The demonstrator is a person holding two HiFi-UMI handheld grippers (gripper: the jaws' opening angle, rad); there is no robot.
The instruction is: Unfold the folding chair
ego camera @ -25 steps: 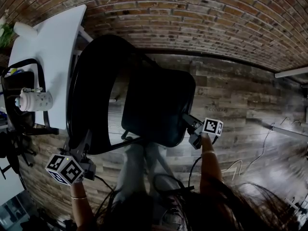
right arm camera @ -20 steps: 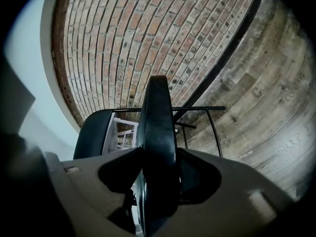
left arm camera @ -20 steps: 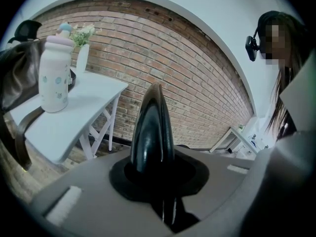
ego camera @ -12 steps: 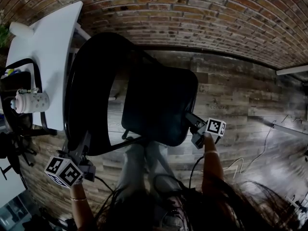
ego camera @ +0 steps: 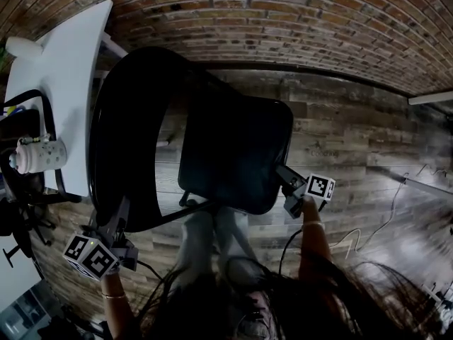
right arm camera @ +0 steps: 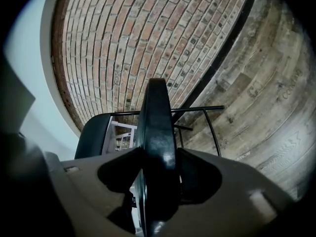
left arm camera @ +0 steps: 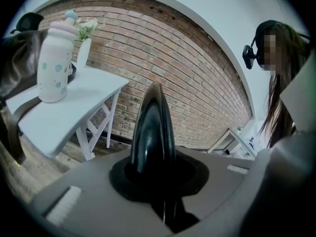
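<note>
The black folding chair stands partly opened below me. Its curved backrest [ego camera: 117, 147] is at the left of the head view, its seat [ego camera: 233, 151] in the middle. My left gripper [ego camera: 119, 222] is shut on the lower rim of the backrest, whose black edge [left arm camera: 153, 127] rises between the jaws in the left gripper view. On the right, my right gripper [ego camera: 282, 178] is shut on the near right corner of the seat. That seat edge [right arm camera: 157, 132] fills the gap between its jaws in the right gripper view. The chair's thin metal legs [right arm camera: 212, 127] show beyond.
A white table [ego camera: 64, 69] stands left of the chair, with a pale bottle [ego camera: 35, 154] at its edge and a vase [left arm camera: 84, 48] behind. A brick wall [ego camera: 283, 27] runs along the far side. A cable [ego camera: 382, 225] lies on the wooden floor at right. My legs [ego camera: 205, 246] are under the seat.
The right gripper and the seat corner have shifted slightly right and down. The left gripper keeps its hold on the backrest and has barely moved.
</note>
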